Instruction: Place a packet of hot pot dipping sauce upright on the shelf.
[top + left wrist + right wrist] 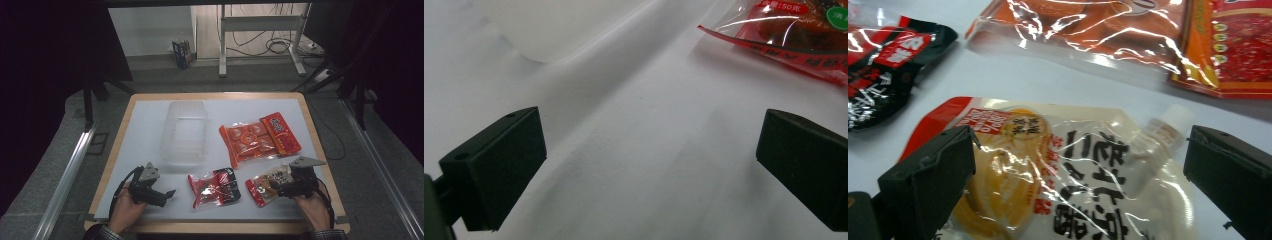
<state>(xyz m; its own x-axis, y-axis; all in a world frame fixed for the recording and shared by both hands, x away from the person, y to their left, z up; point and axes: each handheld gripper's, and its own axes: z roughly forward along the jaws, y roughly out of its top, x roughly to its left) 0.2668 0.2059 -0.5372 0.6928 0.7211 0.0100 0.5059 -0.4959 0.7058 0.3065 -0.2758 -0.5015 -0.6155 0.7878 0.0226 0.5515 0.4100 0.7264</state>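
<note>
- We see our right gripper low over the spout pouch, a soft cream and red bag with a little white cap.
- In the right gripper view, the two black jaws stand wide apart, one on each side of the spout pouch. We cannot tell if they touch the bag yet, and they are not squeezing it.
- The spout pouch lies flat on the white table, near the front edge on the right side.
- Our left gripper is near the front left of the table. In the left gripper view, its jaws are wide apart too, with just bare table between them.
- A red and black snack bag lies between our two grippers, just left of the spout pouch. We see its corner at the top right of the left gripper view.
- A big orange pack lies behind the spout pouch, farther back on the table.
- A clear plastic box sits in the middle of the table, left of the orange pack.
- Our hands hold both grippers from the bottom edge.
</note>
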